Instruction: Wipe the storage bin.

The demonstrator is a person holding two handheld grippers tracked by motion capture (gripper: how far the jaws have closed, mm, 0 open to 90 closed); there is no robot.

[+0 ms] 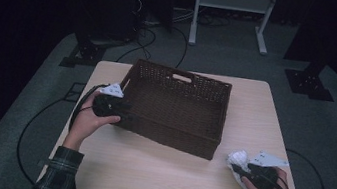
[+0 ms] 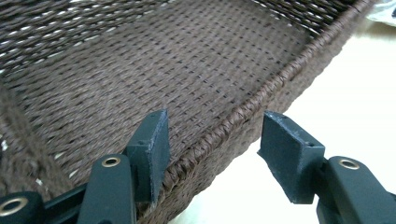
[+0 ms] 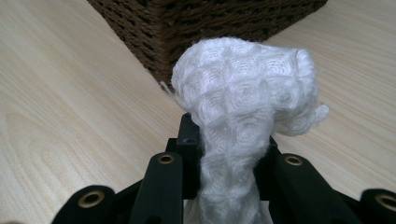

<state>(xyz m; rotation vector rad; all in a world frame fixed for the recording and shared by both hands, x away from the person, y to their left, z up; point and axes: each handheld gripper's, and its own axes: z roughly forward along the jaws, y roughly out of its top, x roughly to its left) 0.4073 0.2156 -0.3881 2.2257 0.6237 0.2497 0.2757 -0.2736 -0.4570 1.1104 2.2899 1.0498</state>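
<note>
Right tool point(image 3: 227, 154) clamps a soft, light, crumpled white quilted cloth point(image 3: 243, 98) above the pale wooden tabletop point(image 1: 154, 173), while the left tool point(image 2: 212, 154) straddles, apparently unclamped, the stiff dark-brown woven wicker basket's rim point(image 2: 261, 100).

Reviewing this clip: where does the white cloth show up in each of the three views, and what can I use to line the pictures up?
High view: the white cloth sits lower right on the table, at the tip of the right tool.
Left gripper view: a pale sliver at the top right corner may be it; too little to tell.
Right gripper view: centre, bunched and pinched between the jaws.
Shared landmark: the brown wicker basket.
</note>
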